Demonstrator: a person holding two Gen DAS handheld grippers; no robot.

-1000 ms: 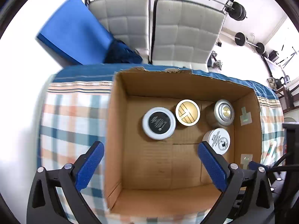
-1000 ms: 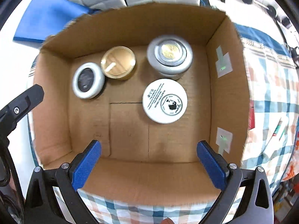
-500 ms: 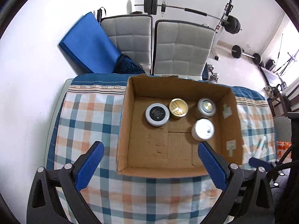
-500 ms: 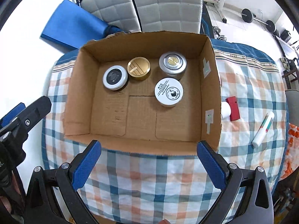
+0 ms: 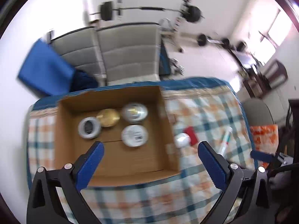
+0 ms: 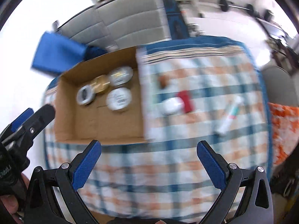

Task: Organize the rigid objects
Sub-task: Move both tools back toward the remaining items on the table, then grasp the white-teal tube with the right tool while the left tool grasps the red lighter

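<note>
An open cardboard box [image 5: 71, 145] [image 6: 65, 115] sits on a plaid-covered table and holds several round tins: a black-lidded one [image 5: 89, 127] [image 6: 85, 94], a gold one [image 5: 108, 117] [image 6: 99, 86], a silver one [image 5: 135, 112] [image 6: 120, 75] and a white one [image 5: 135, 135] [image 6: 118, 99]. To the box's right lie a white round tin [image 5: 182, 140] [image 6: 172, 105], a red item [image 5: 191, 134] [image 6: 186, 100] and a white tube [image 5: 226, 140] [image 6: 229, 115]. My left gripper [image 5: 150, 165] hovers open above the box's near edge. My right gripper [image 6: 149, 165] hovers open above the cloth, empty.
Two grey padded chairs [image 5: 119, 56] and a blue mat [image 5: 43, 69] stand behind the table. Barbells [image 5: 149, 9] line the far wall. An orange patterned cloth [image 6: 284, 127] lies at the right. The left gripper's arm [image 6: 28, 123] shows at the right view's left edge.
Both grippers have pulled up and back from the box and swung right, bringing the white tin, red item and tube into view. Both stay open and empty.
</note>
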